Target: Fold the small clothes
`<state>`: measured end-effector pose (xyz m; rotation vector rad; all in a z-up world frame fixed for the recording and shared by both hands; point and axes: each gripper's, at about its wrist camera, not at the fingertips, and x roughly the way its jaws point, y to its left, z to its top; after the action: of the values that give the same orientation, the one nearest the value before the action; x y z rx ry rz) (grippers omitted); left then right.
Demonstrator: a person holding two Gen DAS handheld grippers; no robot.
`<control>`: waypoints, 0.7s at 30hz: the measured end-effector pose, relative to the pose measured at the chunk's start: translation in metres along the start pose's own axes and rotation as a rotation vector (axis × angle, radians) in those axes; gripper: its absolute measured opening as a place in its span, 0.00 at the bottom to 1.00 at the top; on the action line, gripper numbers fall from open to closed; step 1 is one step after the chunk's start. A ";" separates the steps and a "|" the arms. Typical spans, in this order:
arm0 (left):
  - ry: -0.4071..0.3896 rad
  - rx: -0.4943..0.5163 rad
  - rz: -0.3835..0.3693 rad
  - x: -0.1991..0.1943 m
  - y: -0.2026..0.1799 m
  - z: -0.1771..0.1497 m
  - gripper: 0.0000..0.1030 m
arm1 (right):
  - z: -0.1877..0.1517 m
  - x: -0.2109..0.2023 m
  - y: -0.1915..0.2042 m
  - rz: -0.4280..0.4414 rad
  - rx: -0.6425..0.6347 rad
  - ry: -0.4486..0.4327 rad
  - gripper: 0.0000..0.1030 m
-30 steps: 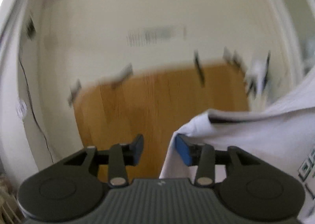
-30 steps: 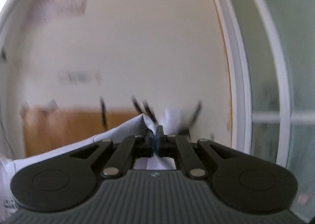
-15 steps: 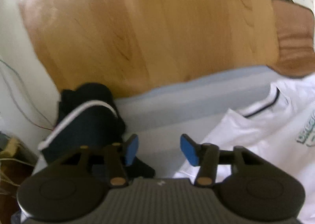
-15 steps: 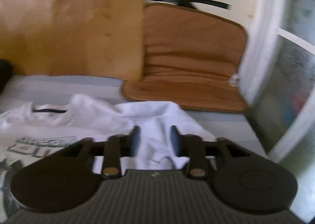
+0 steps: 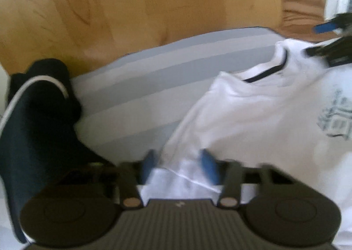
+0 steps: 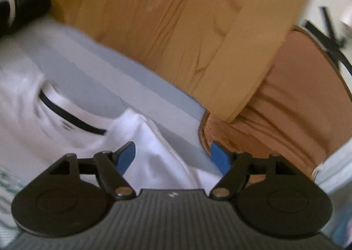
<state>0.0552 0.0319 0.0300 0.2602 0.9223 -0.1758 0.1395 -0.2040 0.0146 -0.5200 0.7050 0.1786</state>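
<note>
On the pale striped bed (image 5: 154, 87), lay soft white shirt (image 5: 253, 118), limp between spread left tongs (image 5: 179, 165) and wider-spread right tongs (image 6: 175, 157).

A white T-shirt (image 5: 253, 118) with a dark-trimmed collar (image 5: 264, 74) and greenish chest print (image 5: 334, 120) is lying rumpled, front up, on a pale grey-striped surface (image 5: 143, 87), collar pointing toward the wooden headboard.

Your left gripper (image 5: 179, 165) is smeared by motion blur. The white shirt (image 5: 259, 122) runs off the right edge, its print (image 5: 335, 118) unreadable. The dark garment (image 5: 37, 118) is cut off at left.
</note>
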 end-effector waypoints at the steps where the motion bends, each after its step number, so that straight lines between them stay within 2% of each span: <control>1: 0.001 0.020 0.012 -0.001 -0.004 0.000 0.06 | -0.001 0.005 0.000 0.032 -0.001 0.019 0.52; 2: 0.001 0.036 0.023 -0.001 -0.008 0.000 0.05 | -0.003 0.008 -0.002 0.066 0.011 0.017 0.35; 3: -0.005 0.043 0.034 -0.001 -0.010 0.001 0.05 | -0.003 0.008 -0.004 0.087 0.027 0.016 0.06; 4: -0.012 0.051 0.040 0.000 -0.011 0.004 0.05 | -0.003 0.004 -0.004 0.071 0.030 -0.023 0.04; 6: -0.044 0.054 0.051 0.001 -0.008 0.015 0.05 | 0.003 -0.005 -0.011 0.002 0.044 -0.120 0.04; 10: -0.111 -0.025 0.116 0.010 0.007 0.059 0.05 | 0.026 -0.006 -0.055 -0.149 0.271 -0.201 0.04; 12: -0.165 -0.087 0.141 0.012 0.012 0.079 0.06 | 0.028 0.001 -0.070 -0.235 0.359 -0.192 0.05; 13: -0.167 -0.123 0.142 0.015 0.014 0.087 0.08 | 0.026 0.007 -0.073 -0.257 0.394 -0.156 0.10; 15: -0.131 -0.158 0.203 0.023 0.012 0.097 0.10 | 0.017 0.013 -0.070 -0.225 0.414 -0.074 0.21; 16: -0.113 -0.170 0.198 0.022 0.012 0.095 0.10 | 0.009 0.008 -0.066 -0.188 0.409 -0.075 0.28; 18: -0.096 -0.197 0.118 0.010 0.016 0.084 0.10 | -0.011 -0.013 -0.053 -0.124 0.383 -0.108 0.35; 21: -0.123 -0.231 -0.012 -0.026 0.019 0.050 0.10 | -0.038 -0.040 -0.035 -0.087 0.341 -0.090 0.36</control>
<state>0.0829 0.0365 0.0820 0.0293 0.8138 -0.0944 0.0990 -0.2526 0.0307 -0.2146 0.6078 -0.0015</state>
